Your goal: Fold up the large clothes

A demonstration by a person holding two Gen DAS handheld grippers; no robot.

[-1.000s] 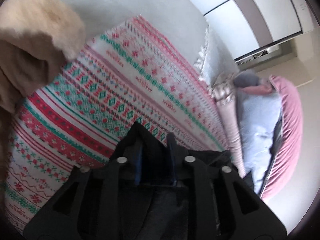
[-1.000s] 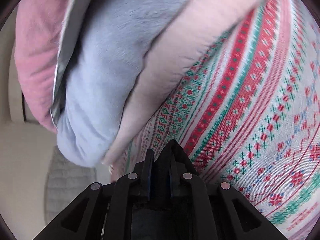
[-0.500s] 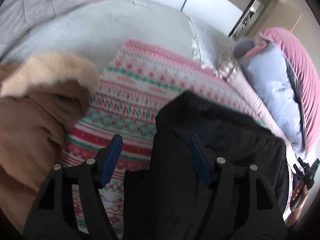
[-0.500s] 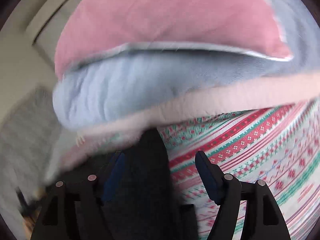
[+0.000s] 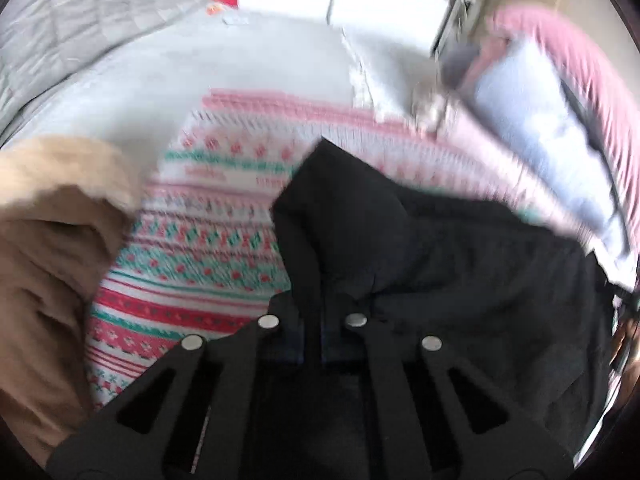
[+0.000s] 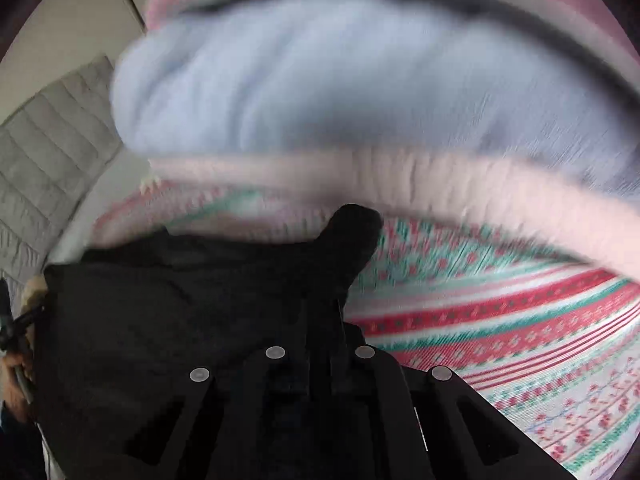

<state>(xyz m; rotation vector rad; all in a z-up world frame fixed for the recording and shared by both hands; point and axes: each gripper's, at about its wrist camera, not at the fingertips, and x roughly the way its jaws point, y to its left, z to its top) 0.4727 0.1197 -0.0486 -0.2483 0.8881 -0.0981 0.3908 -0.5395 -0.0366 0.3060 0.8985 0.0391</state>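
Spread over the bed, a patterned blanket (image 5: 208, 248) carries the black garment (image 5: 440, 264) at 4 o'clock. Its cloth is pinched by the left gripper (image 5: 312, 320) and the right gripper (image 6: 320, 344), both clamped narrow.

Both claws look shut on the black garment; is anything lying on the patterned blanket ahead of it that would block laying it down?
Nothing visible does. Both the left claw and right claw pinch the black fabric garment, and the red-and-green patterned blanket ahead is bare. The tan fleece garment and the pink-and-blue plush pile sit at its edges.
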